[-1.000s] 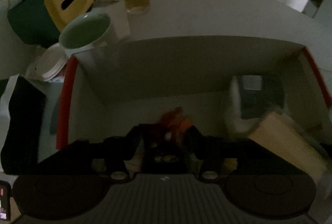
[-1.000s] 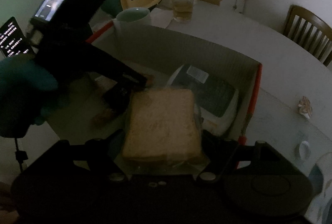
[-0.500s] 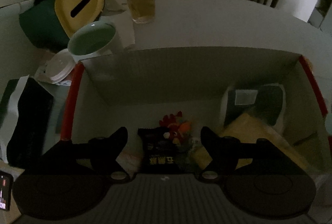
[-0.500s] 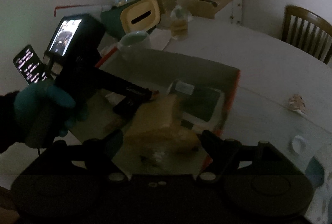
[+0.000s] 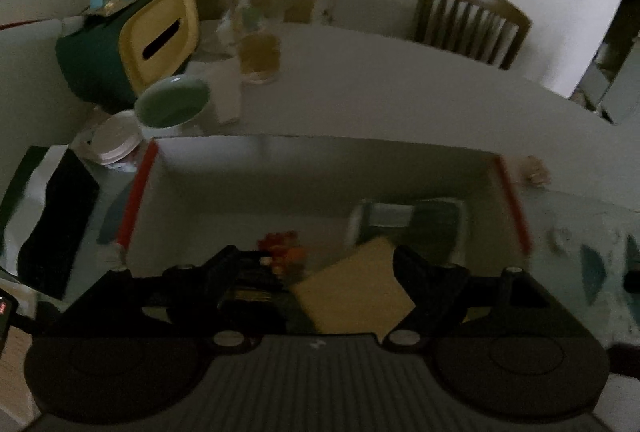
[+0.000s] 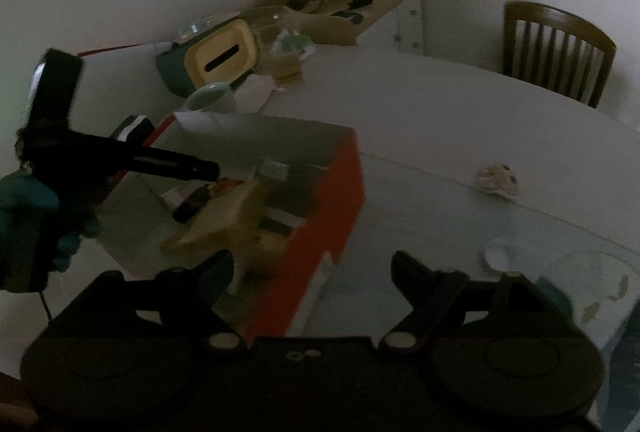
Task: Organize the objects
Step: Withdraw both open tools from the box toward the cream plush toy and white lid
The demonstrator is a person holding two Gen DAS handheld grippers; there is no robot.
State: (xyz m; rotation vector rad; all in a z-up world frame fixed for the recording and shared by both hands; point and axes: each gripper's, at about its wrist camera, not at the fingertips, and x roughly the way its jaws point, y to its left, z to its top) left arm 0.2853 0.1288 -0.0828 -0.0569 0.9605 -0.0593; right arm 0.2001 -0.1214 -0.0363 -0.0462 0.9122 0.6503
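An open cardboard box with red edges stands on the table; it also shows in the right wrist view. Inside lie a bagged sandwich bread, a dark snack packet with red and orange print, and a white and dark pack. The bread also shows in the right wrist view. My left gripper is open and empty above the box's near side. My right gripper is open and empty, raised over the box's right red edge. The left gripper's fingers reach over the box.
Behind the box stand a green mug, a glass of yellow drink, a green and yellow tissue box and a white lid. A crumpled wrapper lies on the table at right. A wooden chair stands behind.
My right gripper opened and let the bread drop into the box, then pulled up and right. My left gripper opened off the snack packet and rose back.
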